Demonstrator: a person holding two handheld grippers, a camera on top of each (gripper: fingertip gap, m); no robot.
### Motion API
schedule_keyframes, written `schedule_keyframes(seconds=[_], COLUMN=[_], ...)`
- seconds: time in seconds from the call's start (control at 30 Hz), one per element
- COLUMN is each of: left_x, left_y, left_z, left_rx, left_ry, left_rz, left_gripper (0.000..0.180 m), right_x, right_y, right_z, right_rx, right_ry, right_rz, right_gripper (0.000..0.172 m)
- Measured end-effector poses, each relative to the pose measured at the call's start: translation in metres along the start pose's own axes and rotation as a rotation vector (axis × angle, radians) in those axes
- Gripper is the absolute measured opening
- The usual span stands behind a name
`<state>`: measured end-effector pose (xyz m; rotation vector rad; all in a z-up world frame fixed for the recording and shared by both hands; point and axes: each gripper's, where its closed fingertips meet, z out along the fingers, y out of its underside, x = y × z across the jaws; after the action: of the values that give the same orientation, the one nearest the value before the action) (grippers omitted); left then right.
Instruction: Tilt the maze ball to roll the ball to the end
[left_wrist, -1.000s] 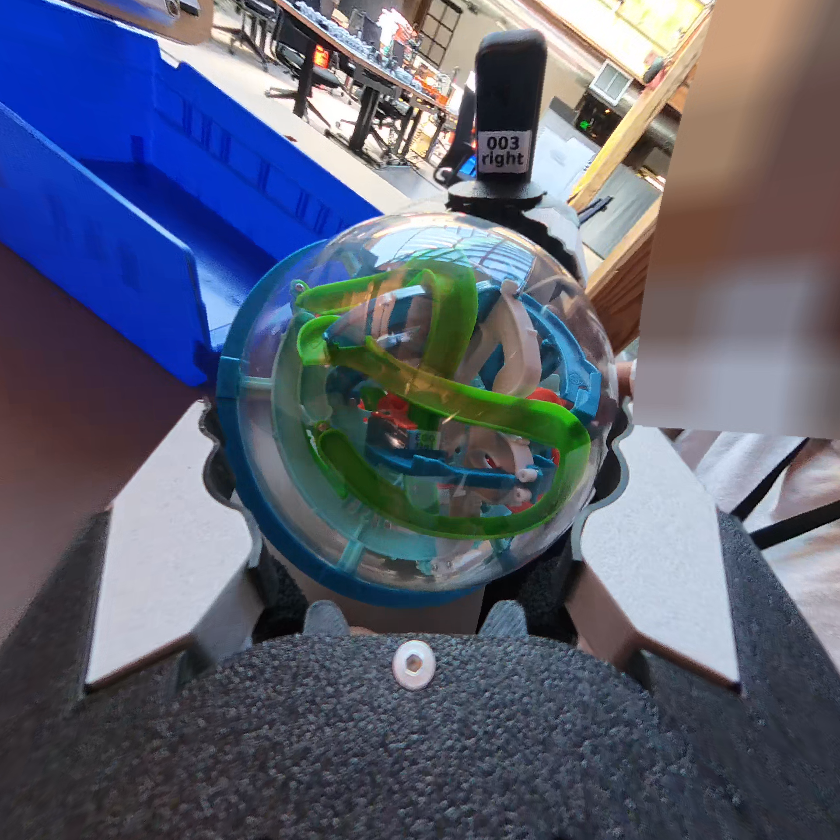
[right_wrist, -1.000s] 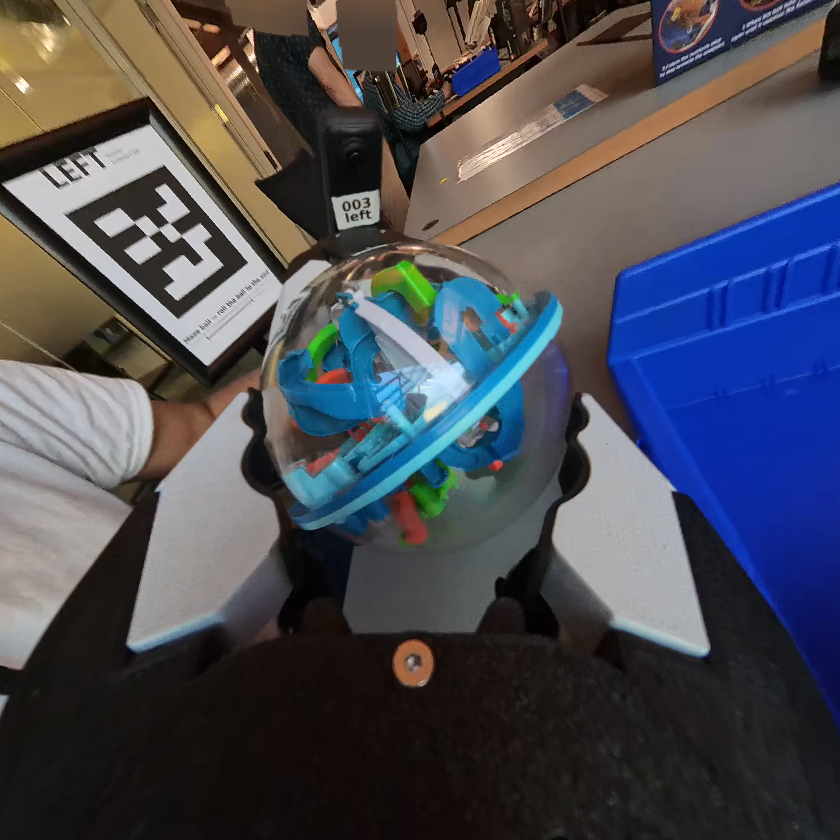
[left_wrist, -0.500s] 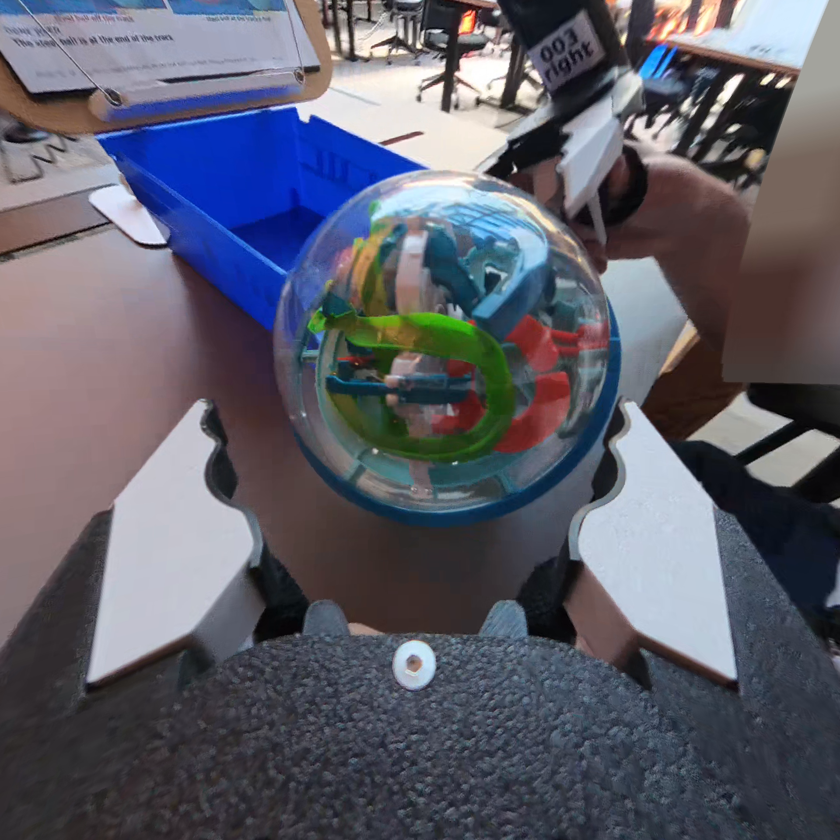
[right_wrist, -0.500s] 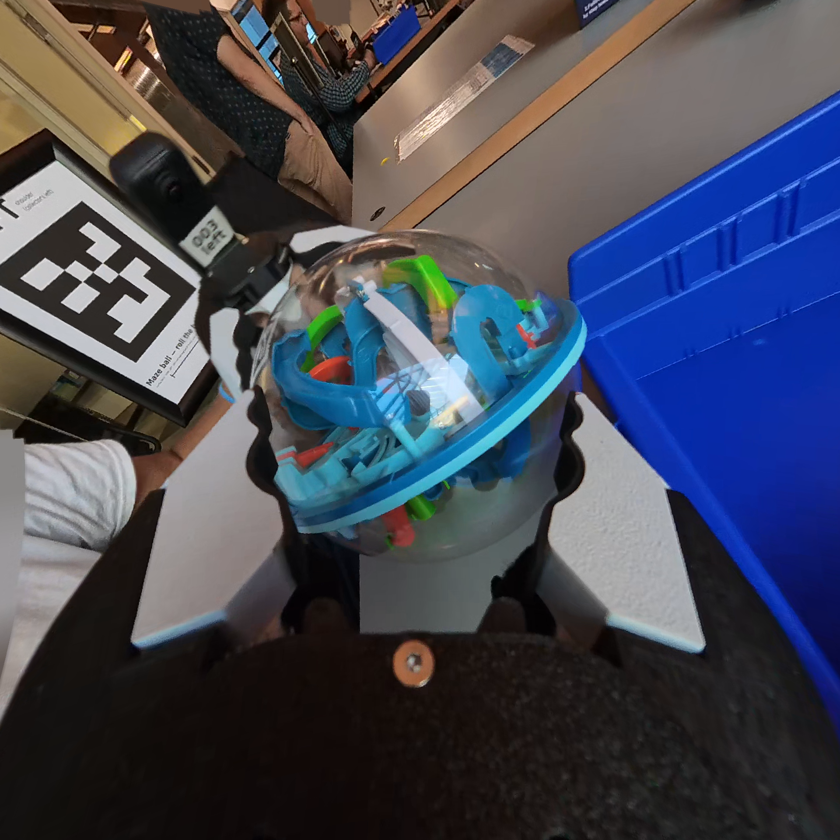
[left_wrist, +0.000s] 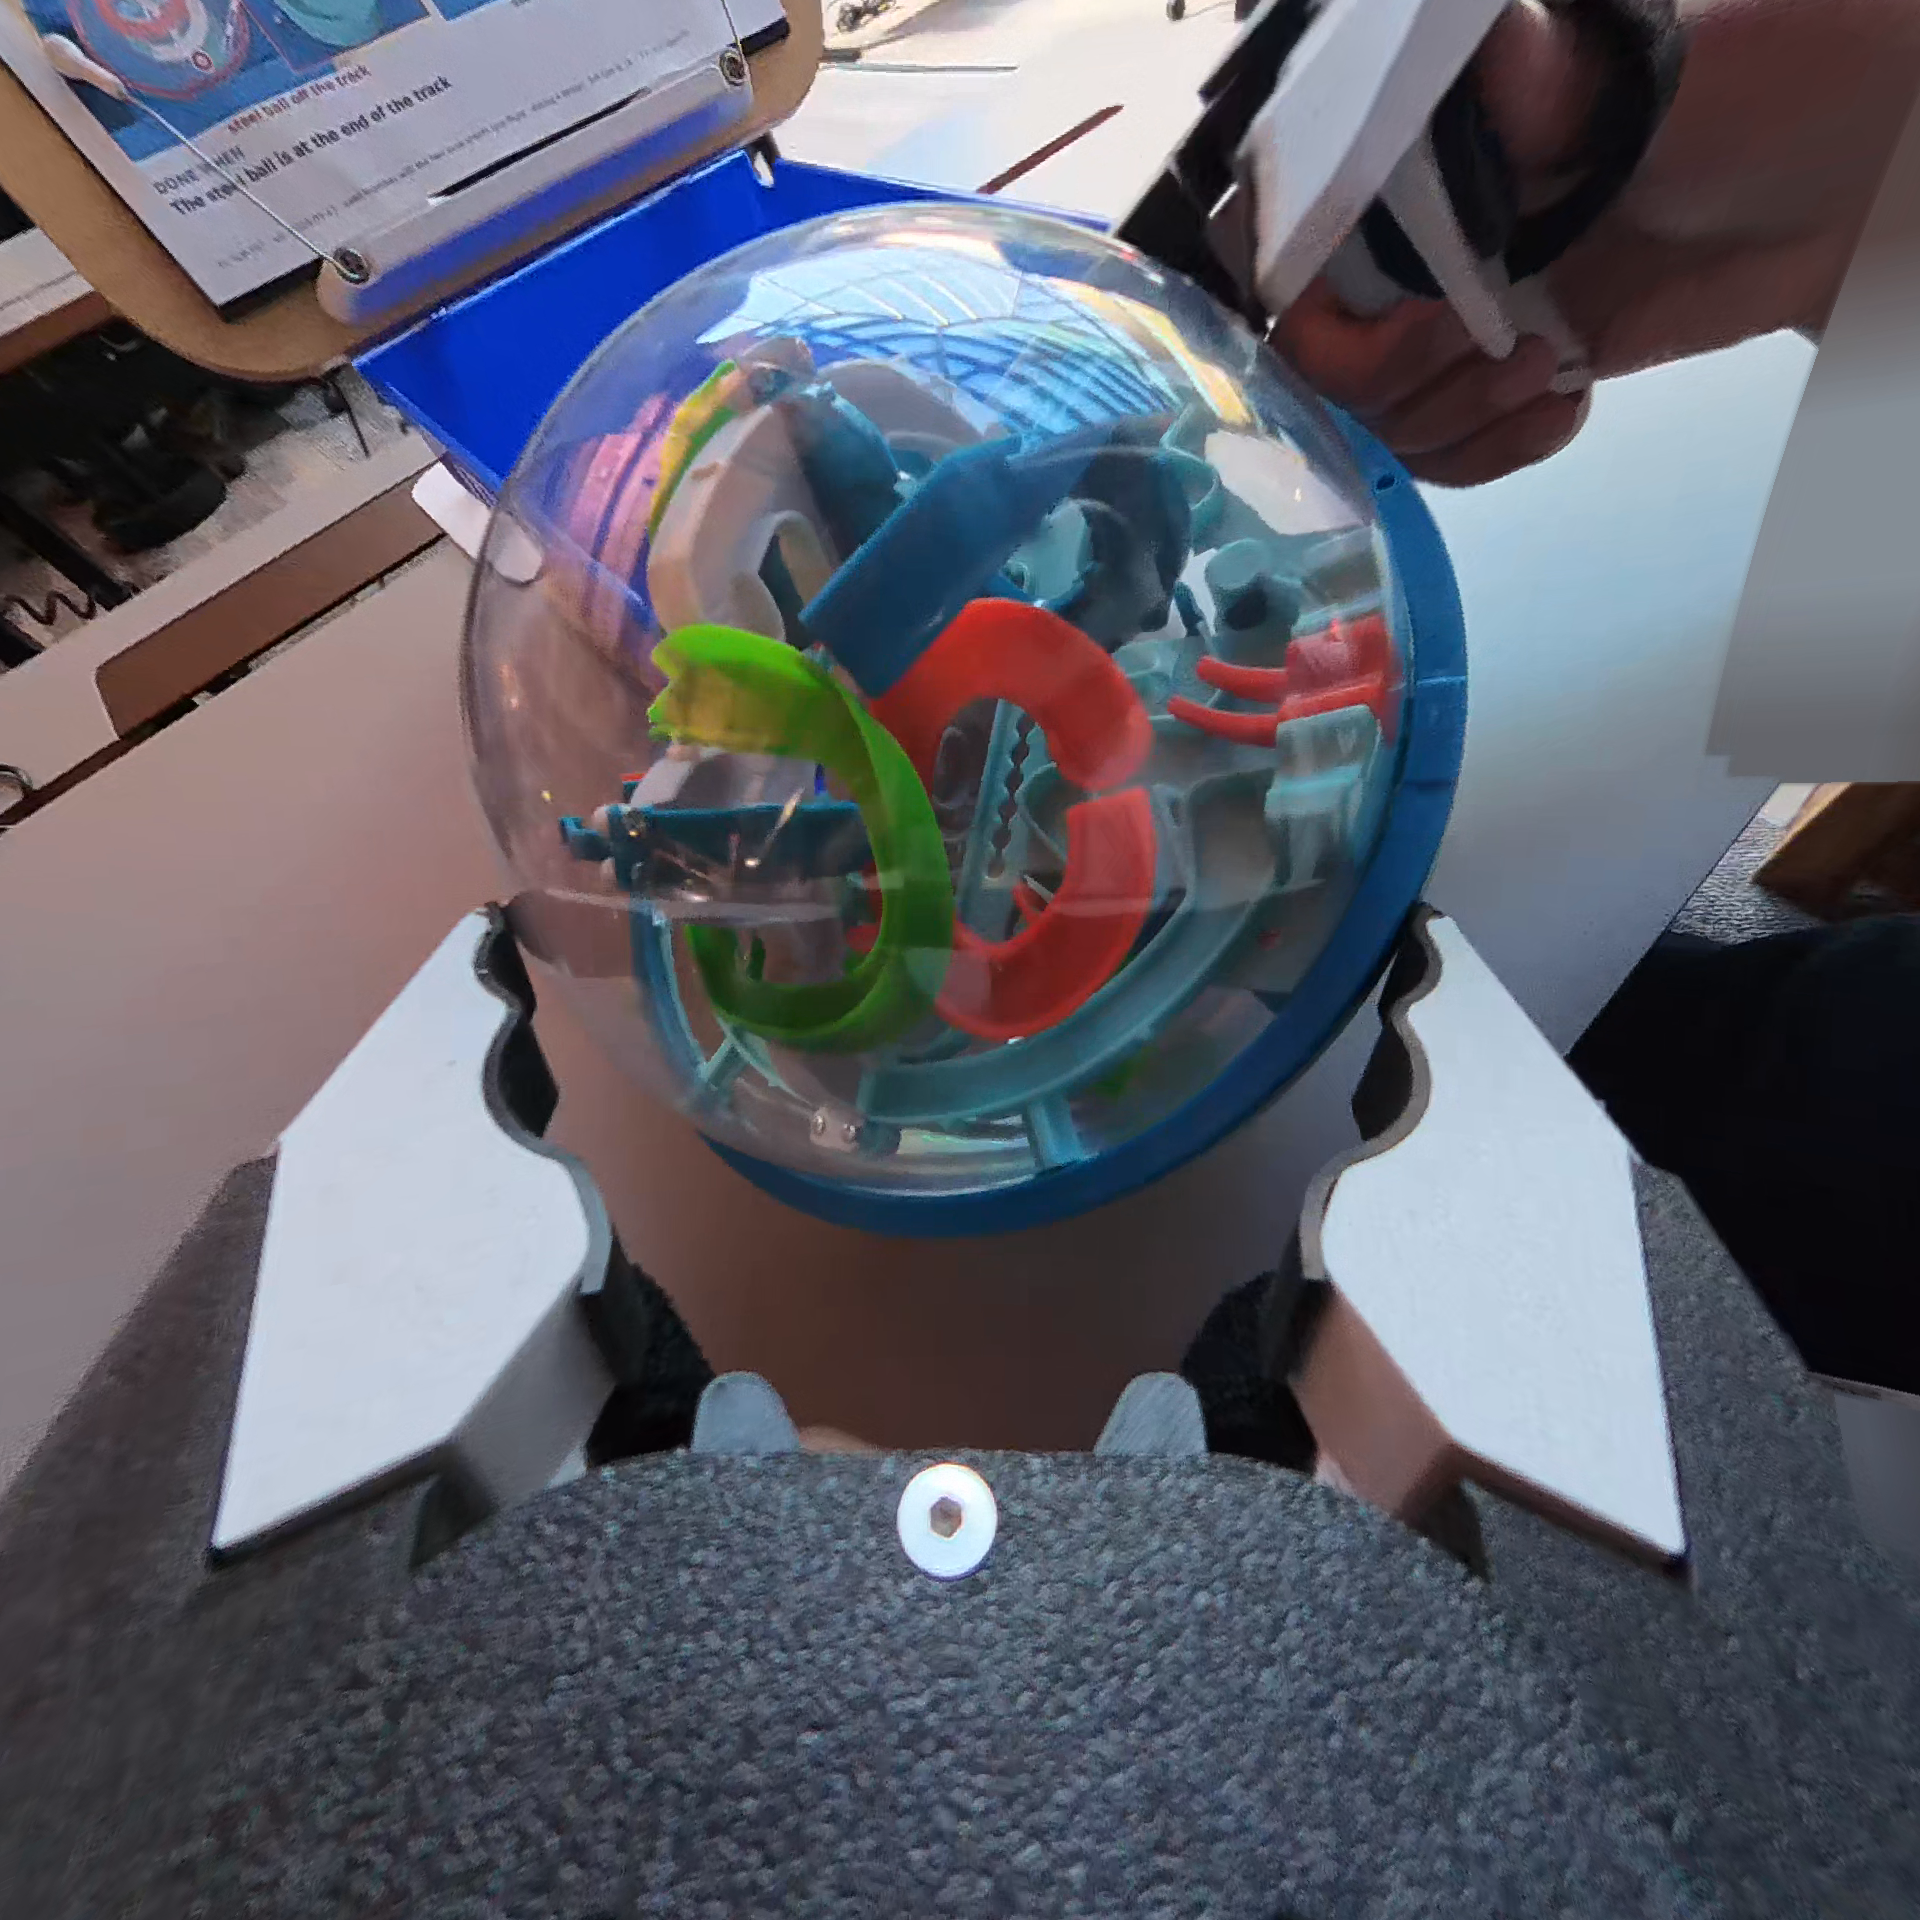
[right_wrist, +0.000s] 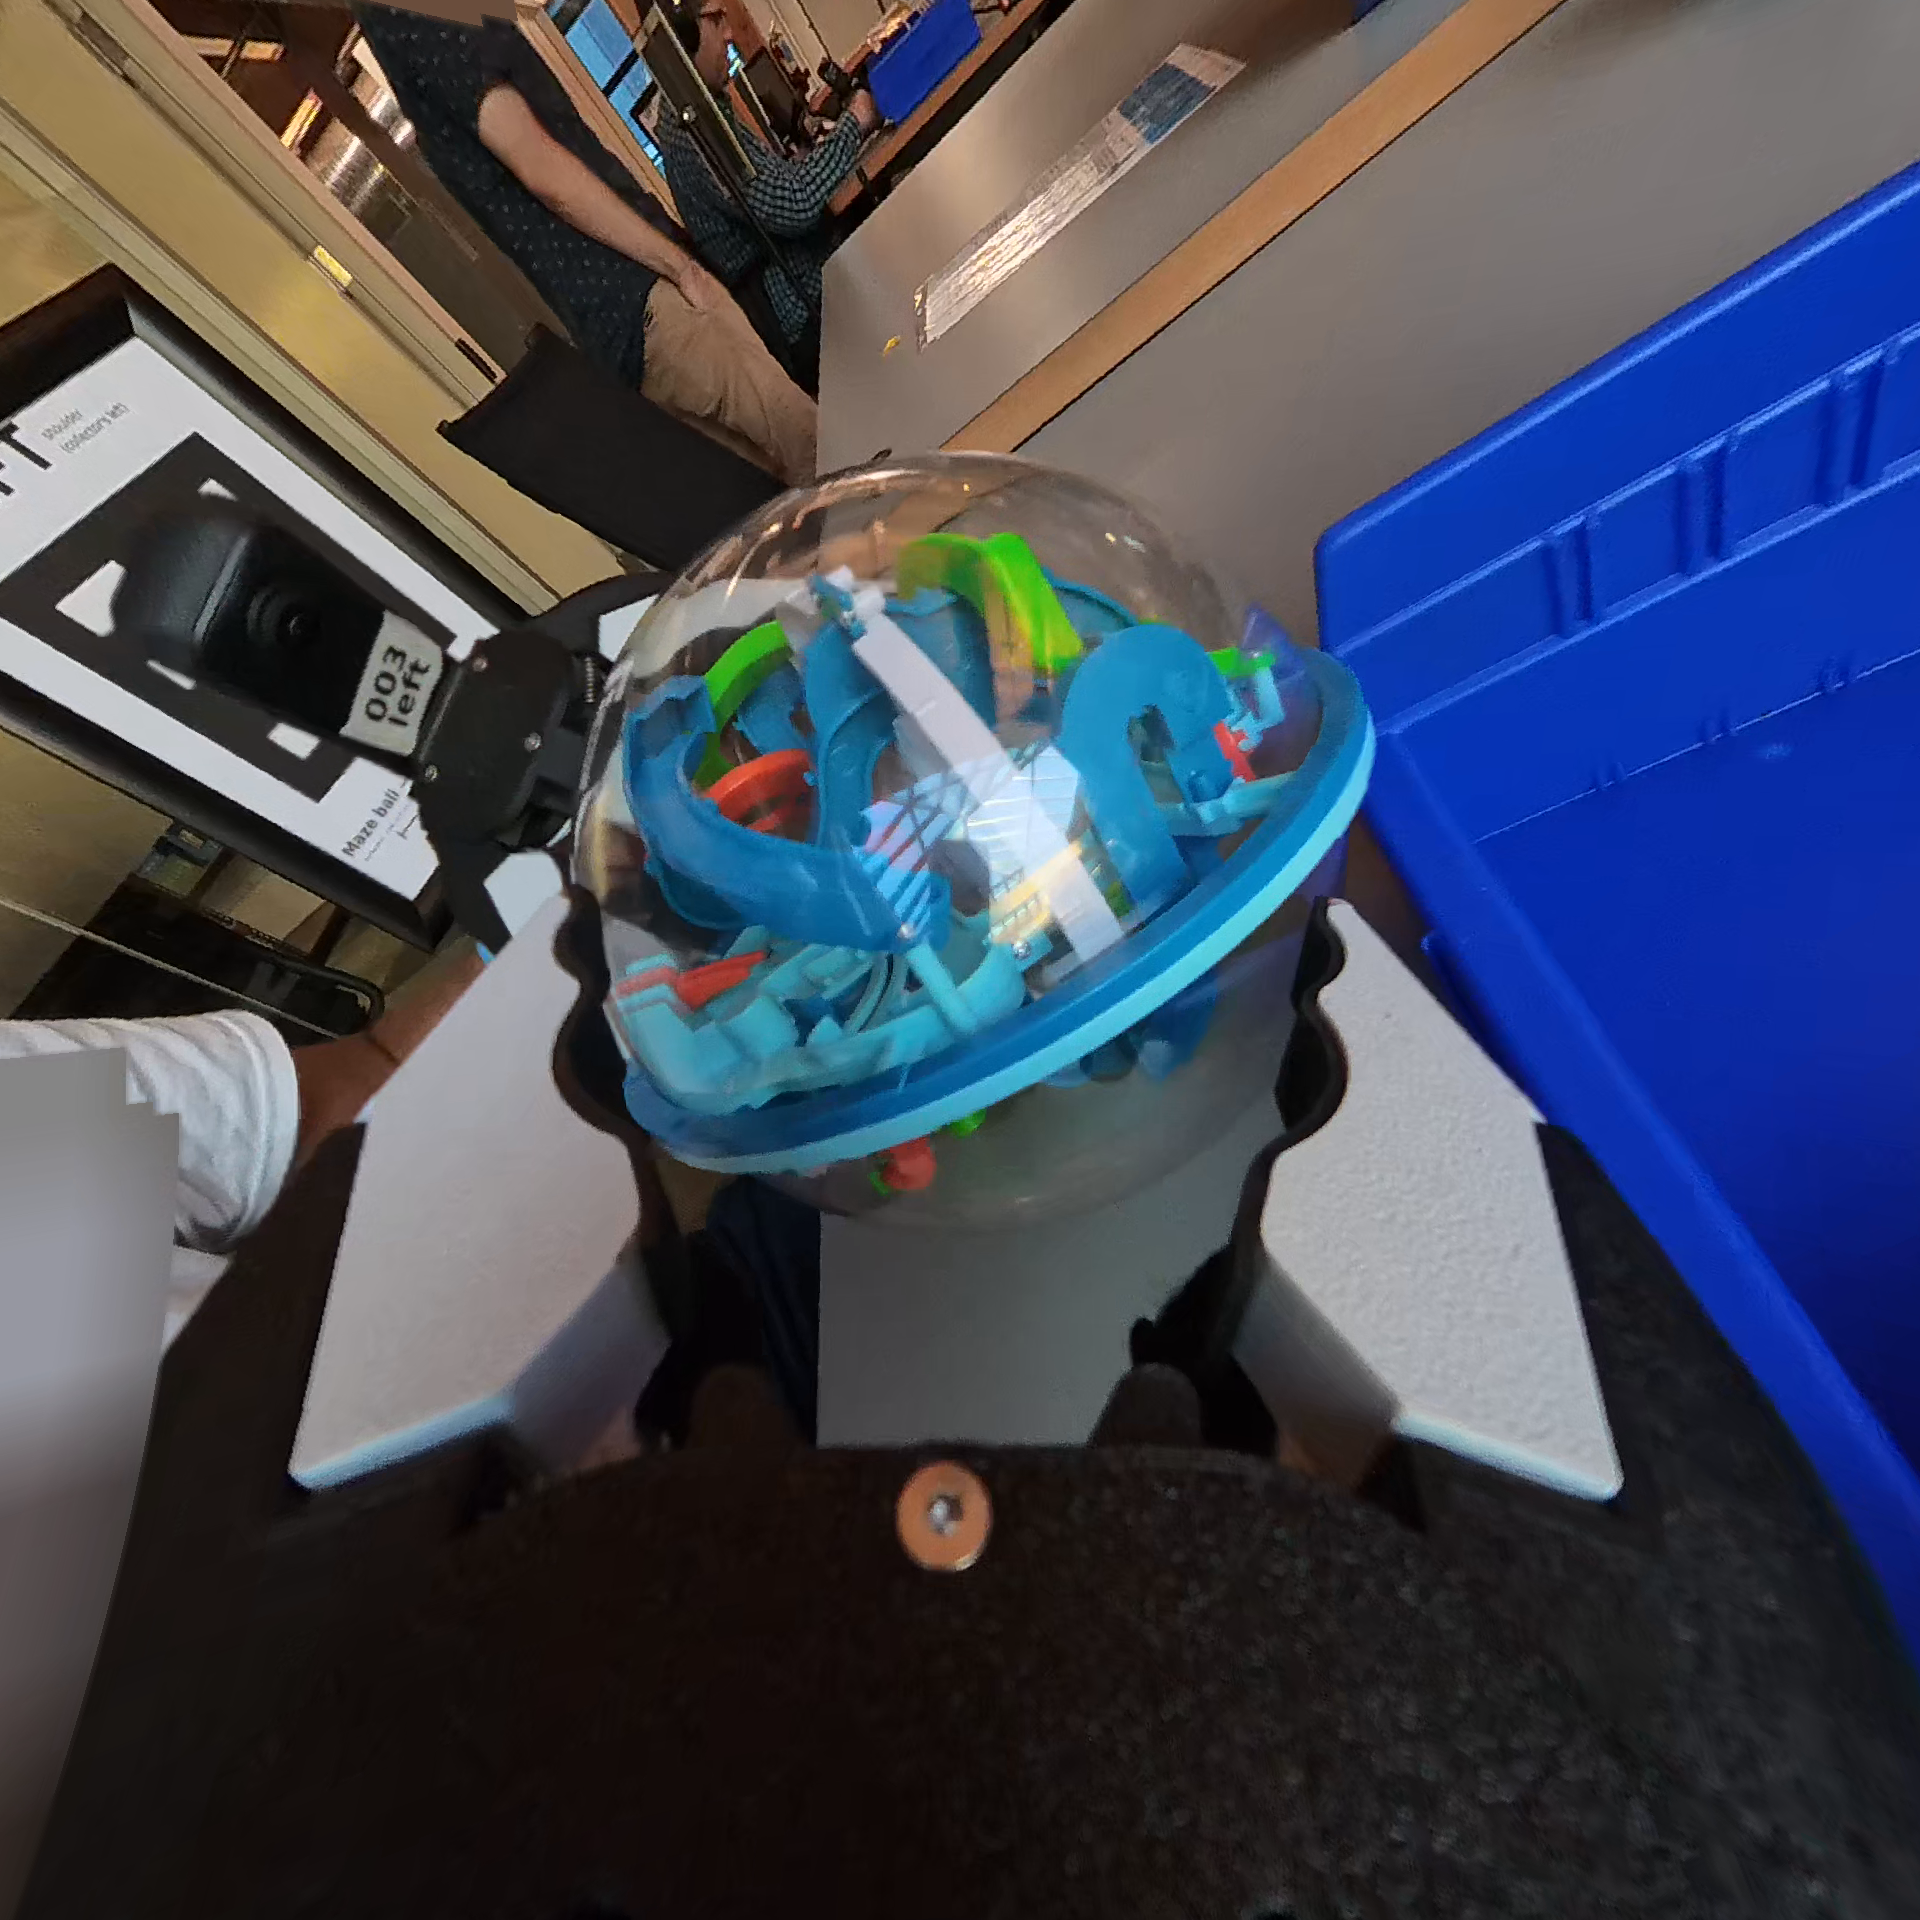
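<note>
Between both grippers, above the bench (right_wrist: 1195, 343) | clear plastic maze ball with blue equator ring (left_wrist: 935, 707), coloured tracks inside | left gripper (left_wrist: 956, 935) and right gripper (right_wrist: 935, 987) clamped on it, jaws wide | step: mid-tilt, steel ball not spotted | next: likely slow joint roll, grip kept even.

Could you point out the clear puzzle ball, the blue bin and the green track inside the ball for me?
maze ball (right_wrist: 790, 582), right wrist view, on its clear upper dome.
blue bin (right_wrist: 1662, 831), right wrist view, on its outer side wall.
green track (left_wrist: 883, 831), left wrist view, on the curved green band inside the ball.
</note>
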<state>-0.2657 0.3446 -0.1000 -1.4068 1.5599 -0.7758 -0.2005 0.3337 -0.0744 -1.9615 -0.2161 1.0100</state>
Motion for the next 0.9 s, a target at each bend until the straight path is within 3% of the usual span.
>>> schedule_keyframes(seconds=[0.5, 0.9], left_x=[-0.009, -0.003], left_y=[0.01, 0.016], left_z=[-0.007, -0.005], left_rx=[0.076, 0.065], left_ry=[0.209, 0.222], left_rz=[-0.278, -0.316], left_gripper=[0.155, 0.154], right_x=[-0.004, -0.004], right_y=[-0.017, -0.021], right_z=[-0.01, 0.014], right_rx=[0.12, 0.047], right_ry=[-0.11, -0.046], right_rz=[-0.131, -0.116], right_gripper=[0.131, 0.122])
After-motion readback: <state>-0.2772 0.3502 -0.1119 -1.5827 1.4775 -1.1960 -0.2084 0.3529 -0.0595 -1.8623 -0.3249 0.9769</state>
